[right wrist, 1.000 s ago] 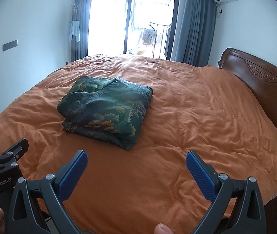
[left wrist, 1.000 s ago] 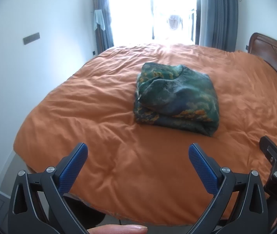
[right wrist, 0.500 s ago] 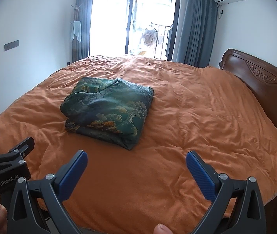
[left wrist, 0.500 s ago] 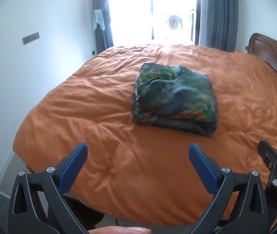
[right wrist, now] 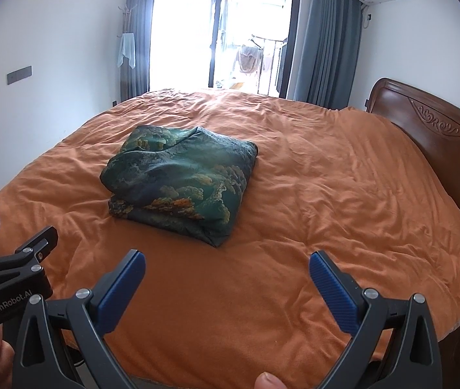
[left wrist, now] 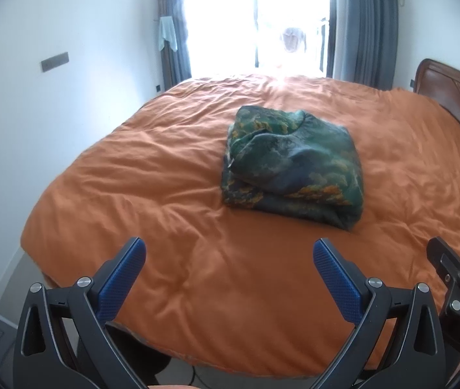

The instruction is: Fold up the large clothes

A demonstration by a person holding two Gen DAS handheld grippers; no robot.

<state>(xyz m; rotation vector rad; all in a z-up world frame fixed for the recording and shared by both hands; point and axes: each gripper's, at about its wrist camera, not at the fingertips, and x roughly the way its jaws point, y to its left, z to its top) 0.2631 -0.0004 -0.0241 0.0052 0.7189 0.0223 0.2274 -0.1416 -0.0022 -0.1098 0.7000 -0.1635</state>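
A dark green patterned garment (left wrist: pixel 291 165) lies folded in a thick square bundle on the orange bed cover (left wrist: pixel 165 168); it also shows in the right wrist view (right wrist: pixel 181 181). My left gripper (left wrist: pixel 228 261) is open and empty, held above the near edge of the bed, well short of the bundle. My right gripper (right wrist: pixel 226 267) is open and empty, also above the near edge and apart from the bundle. The left gripper shows at the left edge of the right wrist view (right wrist: pixel 13 243).
The orange cover (right wrist: pixel 343 194) spreads over the whole bed. A carved wooden headboard (right wrist: pixel 431 129) stands at the right. A white wall (left wrist: pixel 51 113) runs along the left, and a glass door with grey curtains (right wrist: pixel 324 39) is at the far end.
Both grippers have drawn back and down a little from the bed; the folded bundle has not moved. Both stay open.
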